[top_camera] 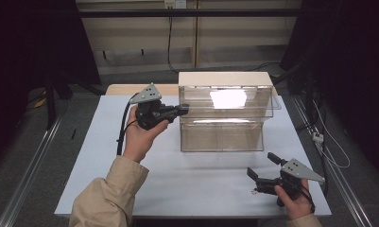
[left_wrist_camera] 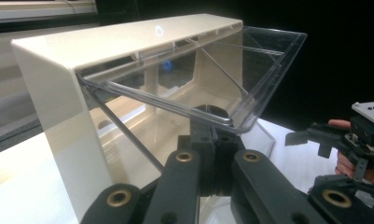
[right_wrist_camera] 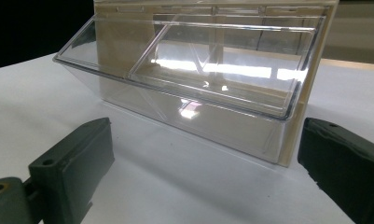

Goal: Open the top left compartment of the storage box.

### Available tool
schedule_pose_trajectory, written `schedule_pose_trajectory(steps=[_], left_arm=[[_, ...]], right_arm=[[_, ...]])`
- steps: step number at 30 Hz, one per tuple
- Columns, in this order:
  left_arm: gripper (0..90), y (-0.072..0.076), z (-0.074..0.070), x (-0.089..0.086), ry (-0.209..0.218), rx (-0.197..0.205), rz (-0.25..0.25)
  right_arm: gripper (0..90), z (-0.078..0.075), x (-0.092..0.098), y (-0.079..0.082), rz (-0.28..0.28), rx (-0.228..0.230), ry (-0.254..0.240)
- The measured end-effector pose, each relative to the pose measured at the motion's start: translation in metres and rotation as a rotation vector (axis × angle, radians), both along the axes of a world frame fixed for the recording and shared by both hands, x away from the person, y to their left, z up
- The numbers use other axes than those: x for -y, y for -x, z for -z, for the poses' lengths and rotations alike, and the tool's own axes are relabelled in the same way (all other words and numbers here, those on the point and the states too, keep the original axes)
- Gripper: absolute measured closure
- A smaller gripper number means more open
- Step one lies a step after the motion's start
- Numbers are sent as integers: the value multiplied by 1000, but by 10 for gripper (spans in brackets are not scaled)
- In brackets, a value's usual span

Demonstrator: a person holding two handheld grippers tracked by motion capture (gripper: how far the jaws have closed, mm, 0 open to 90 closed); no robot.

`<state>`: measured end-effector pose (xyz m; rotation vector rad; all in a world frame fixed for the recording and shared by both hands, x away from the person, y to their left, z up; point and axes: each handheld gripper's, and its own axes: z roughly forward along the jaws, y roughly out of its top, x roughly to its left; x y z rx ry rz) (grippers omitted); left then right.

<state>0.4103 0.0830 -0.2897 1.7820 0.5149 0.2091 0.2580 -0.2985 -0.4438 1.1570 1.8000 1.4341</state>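
Two black jaws of the left gripper [top_camera: 181,109] are pressed together on the rim of the clear flap [left_wrist_camera: 184,105], tilted out from the cream-backed bin [top_camera: 222,111] on the white table [top_camera: 177,179]. The right gripper [top_camera: 262,166] rests near the front edge, jaws spread wide, holding nothing.

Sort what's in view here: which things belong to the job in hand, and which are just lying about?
In the job:
- clear tilt-out bin, upper one, tilted open
- cream cabinet that houses it
- left tool, shut, at the bin's rim

Lying about:
- right tool, open, apart on the table
- lower bin, closed
- white plug on the floor
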Motion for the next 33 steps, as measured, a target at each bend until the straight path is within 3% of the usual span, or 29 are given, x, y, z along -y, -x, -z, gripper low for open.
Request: schedule_pose_trajectory(steps=[23,33], left_arm=[[900,-14,-19,9,9,12,-18],[900,-20,-23,12,-3,14,-24]], right_arm=[[30,-1,3,0,-5,-5,-8],[29,-2,3,-1,-32,-21,-2]])
